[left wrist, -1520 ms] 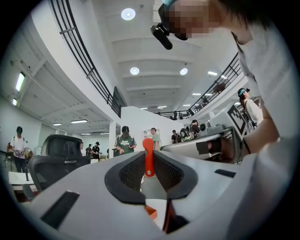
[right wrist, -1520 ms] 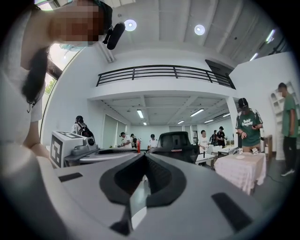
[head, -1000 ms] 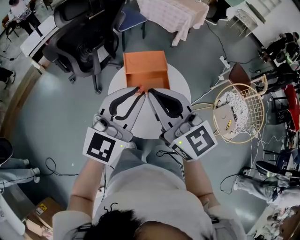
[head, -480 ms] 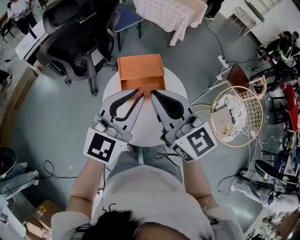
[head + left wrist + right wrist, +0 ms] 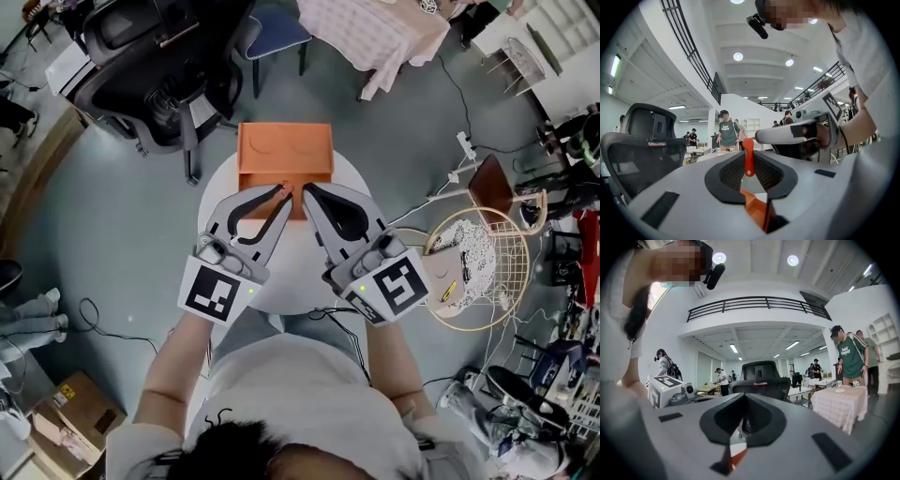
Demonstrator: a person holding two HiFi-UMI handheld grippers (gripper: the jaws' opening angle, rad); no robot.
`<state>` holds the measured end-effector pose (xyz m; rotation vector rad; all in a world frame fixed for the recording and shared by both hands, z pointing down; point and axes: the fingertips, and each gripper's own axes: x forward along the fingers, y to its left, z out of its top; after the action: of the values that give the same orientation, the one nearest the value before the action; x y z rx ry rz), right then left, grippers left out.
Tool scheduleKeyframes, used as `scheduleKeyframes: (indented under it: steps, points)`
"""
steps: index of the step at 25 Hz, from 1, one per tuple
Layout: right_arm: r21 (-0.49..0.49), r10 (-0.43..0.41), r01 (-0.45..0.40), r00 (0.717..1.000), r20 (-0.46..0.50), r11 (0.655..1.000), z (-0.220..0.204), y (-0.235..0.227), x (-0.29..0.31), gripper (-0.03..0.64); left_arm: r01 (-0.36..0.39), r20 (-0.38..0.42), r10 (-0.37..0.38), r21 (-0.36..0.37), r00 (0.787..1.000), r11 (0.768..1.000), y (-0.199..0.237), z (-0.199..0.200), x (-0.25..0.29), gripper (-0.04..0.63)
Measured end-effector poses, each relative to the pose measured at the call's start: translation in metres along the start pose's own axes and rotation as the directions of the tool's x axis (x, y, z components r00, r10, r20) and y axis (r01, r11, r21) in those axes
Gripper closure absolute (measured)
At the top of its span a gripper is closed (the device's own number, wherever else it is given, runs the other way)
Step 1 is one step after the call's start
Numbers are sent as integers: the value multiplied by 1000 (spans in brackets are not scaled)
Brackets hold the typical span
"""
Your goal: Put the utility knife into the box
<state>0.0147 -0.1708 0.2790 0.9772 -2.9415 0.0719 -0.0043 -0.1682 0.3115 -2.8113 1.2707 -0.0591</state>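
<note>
An orange box stands at the far side of a round white table. My left gripper is shut on a thin red utility knife, which stands upright between the jaws in the left gripper view. Its red tip sits over the box's near edge. Part of the orange box shows below the jaws. My right gripper is beside the left one, shut with nothing in it.
A black office chair stands beyond the table at the left, and a cloth-covered table lies further back. On the floor are a round wire basket at the right, cables, and a cardboard carton at the lower left.
Both gripper tips have moved a little forward, from just short of the box to over its near edge. The left gripper still holds the knife. The head view has shifted.
</note>
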Motion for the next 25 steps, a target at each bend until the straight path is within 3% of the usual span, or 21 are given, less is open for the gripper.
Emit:
scheduleKeyframes:
  steps: [12,25]
  points:
    - [76,23,-18,998,-63,997,-41,-58,10,609,-44,-182,35,-44,983,998,19,-84,53,538]
    - [143,12,2,995,-98,990,-71,-92,8,609,-28,-424,7,-43,906,999,19,-185,79,538]
